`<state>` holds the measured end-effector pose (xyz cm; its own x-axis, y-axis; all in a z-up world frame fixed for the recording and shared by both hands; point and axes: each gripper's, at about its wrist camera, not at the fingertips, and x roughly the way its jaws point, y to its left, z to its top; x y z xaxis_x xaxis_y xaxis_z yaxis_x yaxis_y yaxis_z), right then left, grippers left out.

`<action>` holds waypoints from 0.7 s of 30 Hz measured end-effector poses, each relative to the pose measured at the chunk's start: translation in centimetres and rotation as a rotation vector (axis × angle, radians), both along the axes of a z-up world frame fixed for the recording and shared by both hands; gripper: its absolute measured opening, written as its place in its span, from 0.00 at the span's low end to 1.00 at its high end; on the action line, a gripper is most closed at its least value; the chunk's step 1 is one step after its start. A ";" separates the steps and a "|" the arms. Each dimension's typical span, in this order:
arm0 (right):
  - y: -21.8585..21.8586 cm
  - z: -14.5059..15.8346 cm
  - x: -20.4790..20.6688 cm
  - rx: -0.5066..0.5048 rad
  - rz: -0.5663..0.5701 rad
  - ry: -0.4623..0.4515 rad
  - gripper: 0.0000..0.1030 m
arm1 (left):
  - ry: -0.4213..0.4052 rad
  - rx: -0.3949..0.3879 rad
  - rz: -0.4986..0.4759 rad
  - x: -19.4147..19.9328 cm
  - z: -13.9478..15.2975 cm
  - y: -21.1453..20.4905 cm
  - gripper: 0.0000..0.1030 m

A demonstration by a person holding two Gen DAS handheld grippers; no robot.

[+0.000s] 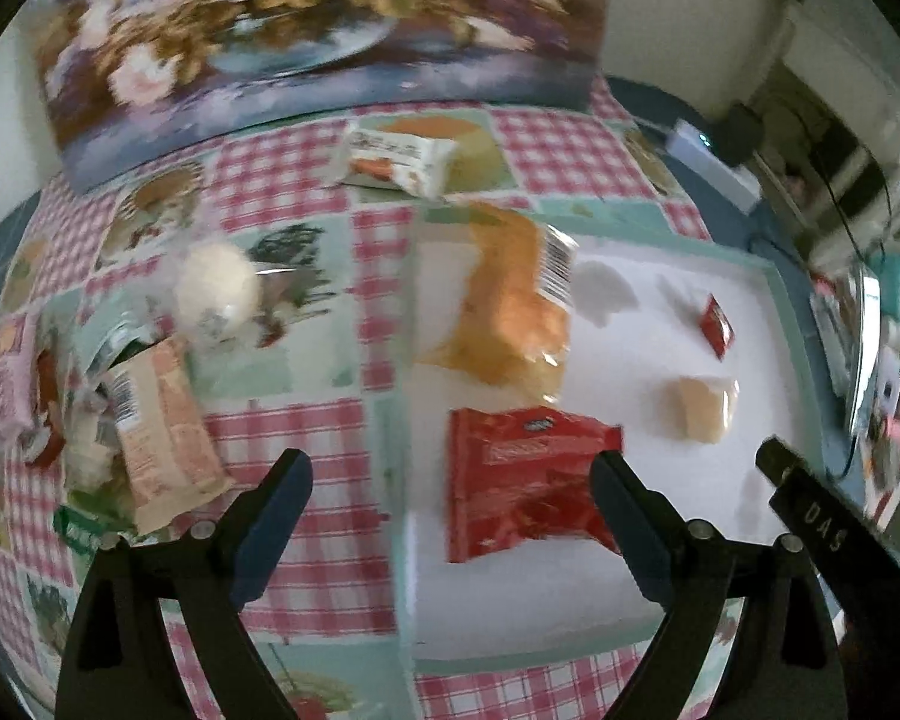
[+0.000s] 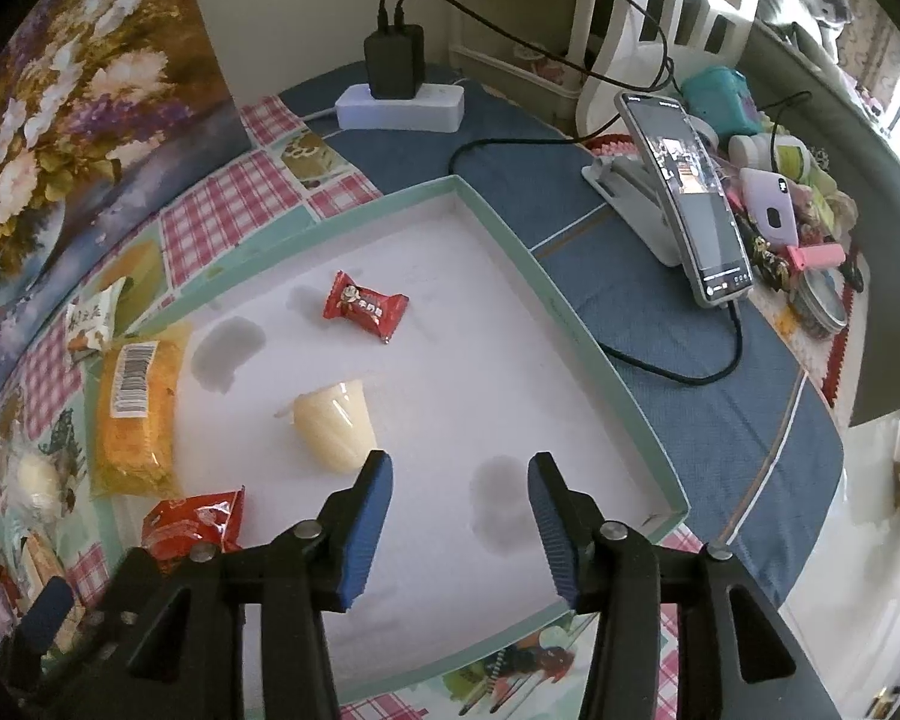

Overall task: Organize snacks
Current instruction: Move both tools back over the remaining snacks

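Left wrist view shows the left gripper [image 1: 453, 468] wide open with nothing in it, above a red snack bag [image 1: 522, 480] lying flat, its long side running away from the camera. It lies in the white tray [image 2: 606, 354] with an orange packet [image 1: 510, 300], a pale sweet [image 2: 333, 426] and a small red candy [image 2: 363, 306]. The right gripper [image 2: 459, 468] is also open, empty, over bare tray.

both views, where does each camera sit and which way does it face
Left wrist: on the left gripper, angled down at the tray's left edge and checked cloth; own open fingers frame a red bag, with the right gripper's finger intruding.
Right wrist: on the right gripper, angled down into the tray toward a phone; own open, empty fingers.
Shared: tray, red bag, yellow pack, candy.
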<state>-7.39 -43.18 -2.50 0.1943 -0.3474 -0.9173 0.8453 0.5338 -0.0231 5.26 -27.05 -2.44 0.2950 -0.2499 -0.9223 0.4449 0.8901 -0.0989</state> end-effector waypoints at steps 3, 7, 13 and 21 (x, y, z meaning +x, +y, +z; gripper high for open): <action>0.2 0.0 0.1 0.004 0.010 -0.009 0.64 | -0.031 -0.022 0.077 0.9 0.7 2.0 0.96; 0.9 0.0 0.8 0.011 0.050 -0.026 0.75 | -0.063 -0.039 0.177 2.0 1.2 4.8 0.98; 2.6 -0.1 1.9 0.012 0.111 -0.057 0.95 | -0.084 -0.059 0.322 3.8 1.5 9.6 0.98; 5.0 0.1 3.3 0.032 0.199 -0.122 1.00 | -0.124 -0.091 0.479 5.3 2.3 15.1 0.98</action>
<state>-4.06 -38.17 -2.39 0.3659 -0.2627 -0.8928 0.7189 0.6890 0.0920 10.56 -11.91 -0.15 0.5020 -0.1373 -0.8539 0.0022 0.9875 -0.1575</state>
